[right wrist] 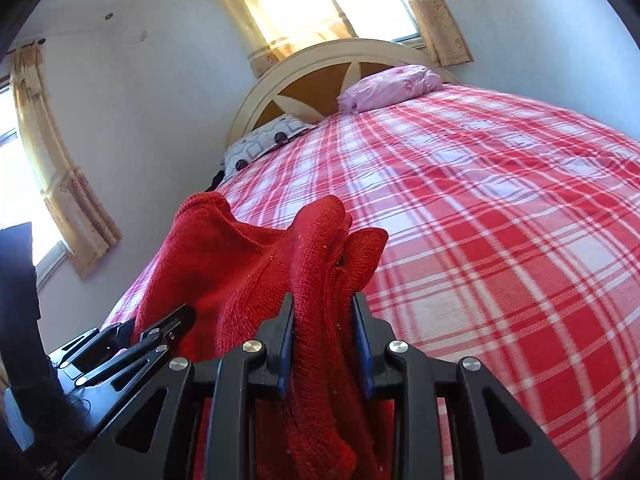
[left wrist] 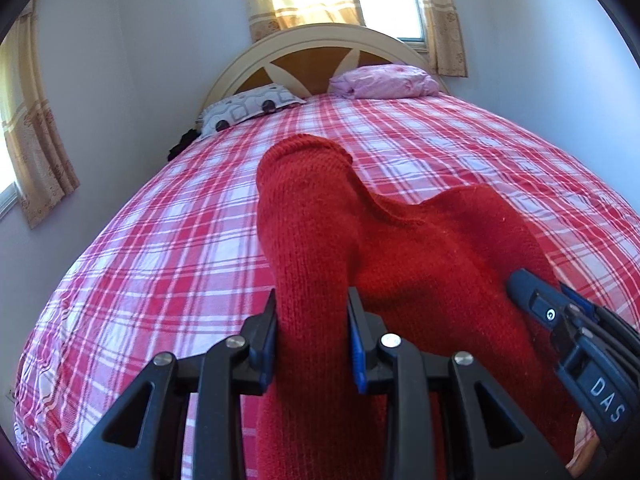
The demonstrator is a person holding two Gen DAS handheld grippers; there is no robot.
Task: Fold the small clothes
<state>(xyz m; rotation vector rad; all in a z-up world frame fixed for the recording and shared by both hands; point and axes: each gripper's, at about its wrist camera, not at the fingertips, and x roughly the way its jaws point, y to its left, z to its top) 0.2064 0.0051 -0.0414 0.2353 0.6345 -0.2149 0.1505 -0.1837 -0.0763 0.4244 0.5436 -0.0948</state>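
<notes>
red knitted garment (left wrist: 400,248) clenched by left gripper (left wrist: 314,320) and right gripper (right wrist: 324,320) above plaid bed (right wrist: 500,220), mid-fold; next move likely needs level laying down.

Black left gripper (left wrist: 312,320), blue pads, silver screws, right gripper (right wrist: 324,320) seemingly alike

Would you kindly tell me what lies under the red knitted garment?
The red knitted garment, clamped by left gripper and right gripper, hangs over the red-and-white plaid bedsheet. Whatever lies directly beneath stays covered.
</notes>
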